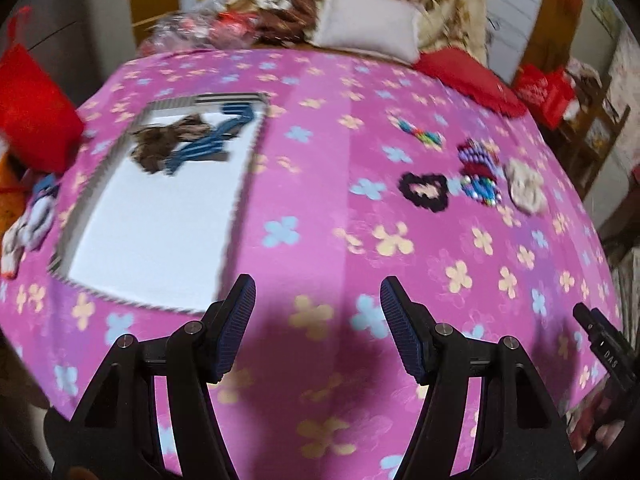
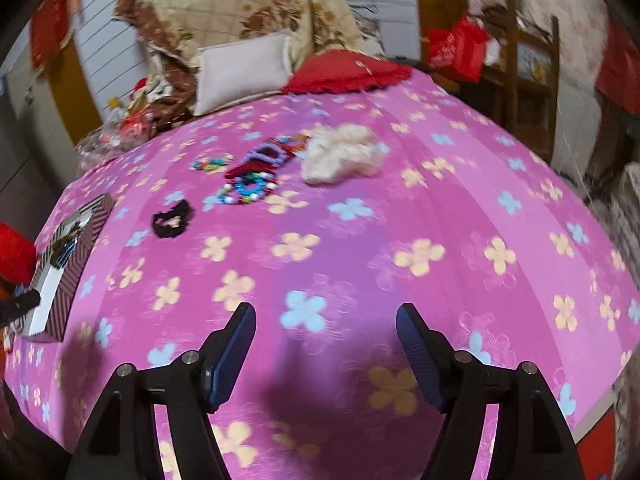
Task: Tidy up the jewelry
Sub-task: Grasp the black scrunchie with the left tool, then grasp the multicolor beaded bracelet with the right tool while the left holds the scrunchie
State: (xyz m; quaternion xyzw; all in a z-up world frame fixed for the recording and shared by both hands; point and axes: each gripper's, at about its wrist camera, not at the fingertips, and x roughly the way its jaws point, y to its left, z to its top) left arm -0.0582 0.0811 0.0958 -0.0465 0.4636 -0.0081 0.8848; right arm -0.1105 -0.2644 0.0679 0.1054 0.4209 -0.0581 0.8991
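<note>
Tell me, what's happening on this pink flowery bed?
Someone is tidying hair ties and bracelets into a striped box. A brown scrunchie and a blue one already lie inside. The left gripper and right gripper are both open, holding nothing, above the sheet. Loose on the sheet are a black scrunchie, a cream scrunchie and some beaded bracelets.

A satiny pink cloth sheet (image 2: 360, 240) with a soft sheen is seen on the bed. Ribbed blue rubbery pads (image 1: 240, 320) are carried on matt black plastic. At 12 o'clock, a fluffy cream scrunchie (image 2: 340, 156) is seen.
</note>
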